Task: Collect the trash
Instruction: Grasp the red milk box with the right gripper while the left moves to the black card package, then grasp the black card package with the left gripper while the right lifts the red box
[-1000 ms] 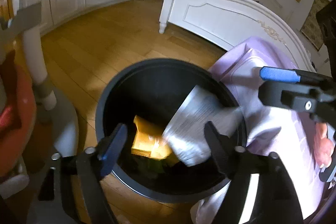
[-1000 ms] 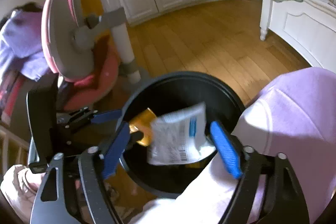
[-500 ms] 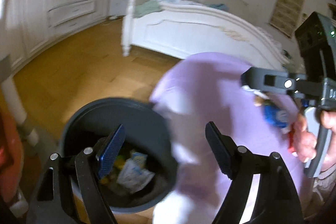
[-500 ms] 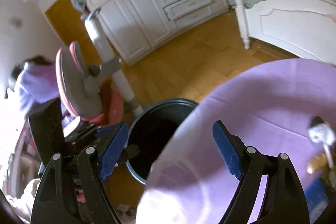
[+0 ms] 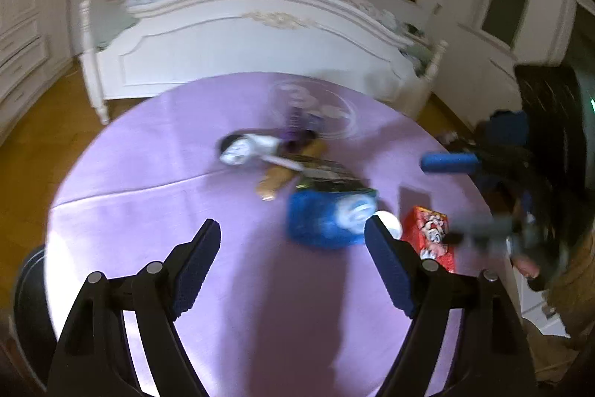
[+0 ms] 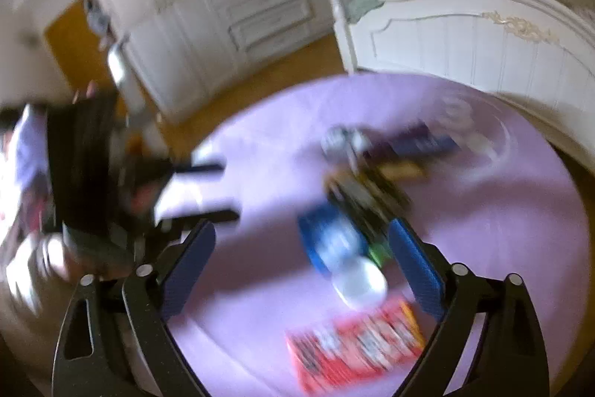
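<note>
A round table [image 5: 156, 181] stands in front of the bed [image 5: 238, 39]. A pile of trash lies on the table, toward its far side. In the pile, a packet [image 5: 323, 218] sits near the middle, with a box [image 5: 431, 233] just to its right and a small cup [image 5: 388, 224] between them. A wrapper [image 5: 245, 147] lies behind the packet, to the left. The bin [image 5: 26, 289] seems to stand on the floor, left of the table.
</note>
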A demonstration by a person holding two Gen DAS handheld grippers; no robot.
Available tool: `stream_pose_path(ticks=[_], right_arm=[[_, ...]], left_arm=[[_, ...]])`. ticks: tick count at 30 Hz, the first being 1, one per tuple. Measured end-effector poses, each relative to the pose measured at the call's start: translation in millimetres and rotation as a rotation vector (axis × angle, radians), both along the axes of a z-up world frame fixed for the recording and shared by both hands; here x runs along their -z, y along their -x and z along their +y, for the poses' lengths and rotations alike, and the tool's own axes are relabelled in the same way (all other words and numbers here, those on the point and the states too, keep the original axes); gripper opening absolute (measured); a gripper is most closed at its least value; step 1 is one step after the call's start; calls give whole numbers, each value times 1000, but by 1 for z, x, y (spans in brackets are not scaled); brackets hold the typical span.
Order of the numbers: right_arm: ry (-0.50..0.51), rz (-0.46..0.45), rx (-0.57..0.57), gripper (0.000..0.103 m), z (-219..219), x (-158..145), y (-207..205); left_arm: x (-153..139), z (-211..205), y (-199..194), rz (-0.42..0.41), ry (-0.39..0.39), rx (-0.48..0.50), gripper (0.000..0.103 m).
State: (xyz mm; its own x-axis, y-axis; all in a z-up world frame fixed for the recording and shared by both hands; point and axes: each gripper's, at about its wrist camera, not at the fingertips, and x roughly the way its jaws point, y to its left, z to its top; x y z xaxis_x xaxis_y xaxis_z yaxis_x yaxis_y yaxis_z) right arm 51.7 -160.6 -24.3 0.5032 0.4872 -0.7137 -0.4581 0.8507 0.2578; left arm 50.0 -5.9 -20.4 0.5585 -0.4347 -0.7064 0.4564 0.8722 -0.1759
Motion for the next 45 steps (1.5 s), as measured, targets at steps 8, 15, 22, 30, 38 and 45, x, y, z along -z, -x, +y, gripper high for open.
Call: stream_pose_path(ticks=[8, 15, 22, 30, 38, 45], right_arm=[[196, 1, -165, 98, -5, 39, 37], [235, -15, -185, 98, 8, 53, 35], [186, 16, -129, 89, -3, 59, 30], [97, 19, -59, 88, -18, 51, 35], [-72, -2, 69, 88, -37, 24, 25], [-181, 7, 122, 88, -21, -8, -7]], left_arm=[[13, -50, -25, 37, -47, 50, 80], [25, -85, -45, 60, -148, 61, 83], [39, -92, -60, 91, -167, 40, 60], [26, -80, -49, 56, -95, 51, 59], [-11, -42, -24, -30, -12, 16, 59], [-34, 38, 6, -85, 34, -134, 59]])
